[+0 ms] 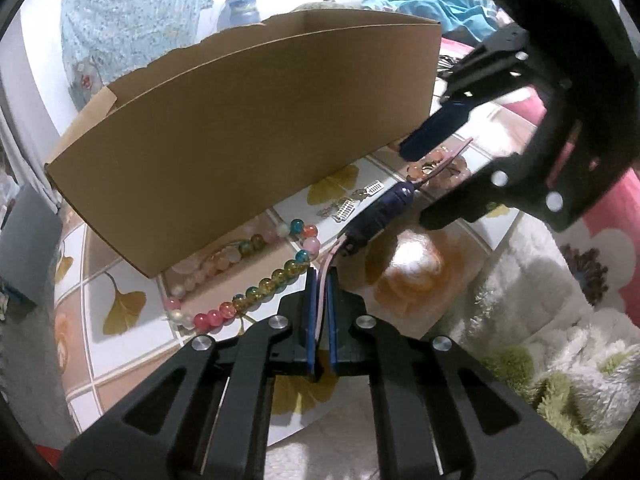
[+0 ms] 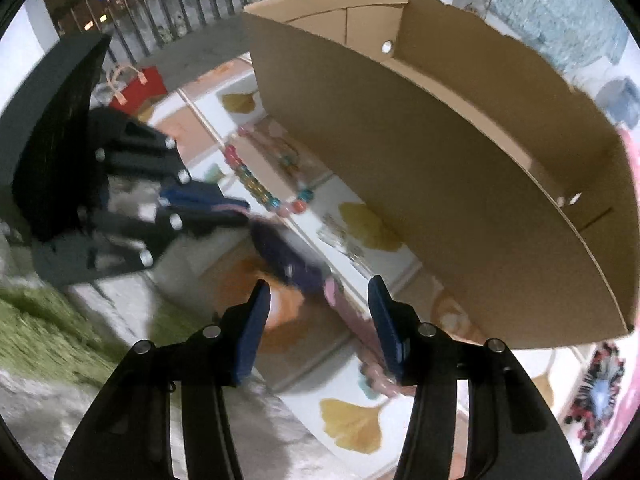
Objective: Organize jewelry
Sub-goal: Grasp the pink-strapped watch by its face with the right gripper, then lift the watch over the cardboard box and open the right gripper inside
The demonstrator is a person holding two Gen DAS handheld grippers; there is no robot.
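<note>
Pink-strapped dark wristwatch (image 1: 380,212): left tongs (image 1: 321,280) clamped on strap, right tongs (image 2: 318,300) apart; brown cardboard box (image 1: 248,128) looks empty, beaded bracelets (image 1: 256,284) still on tabletop (image 1: 120,276).

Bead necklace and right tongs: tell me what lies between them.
In the left wrist view, silver earrings lie on the leaf-patterned mat between the bead necklace and right tongs.

We're in a lived-in home, on the floor: a low table with a ginkgo-leaf patterned top (image 1: 124,308) sits on a shaggy white-and-green rug (image 1: 560,360), with a pink floral blanket (image 1: 608,248), crumpled teal clothing (image 1: 436,4) and a metal stair railing (image 2: 192,0) around.
</note>
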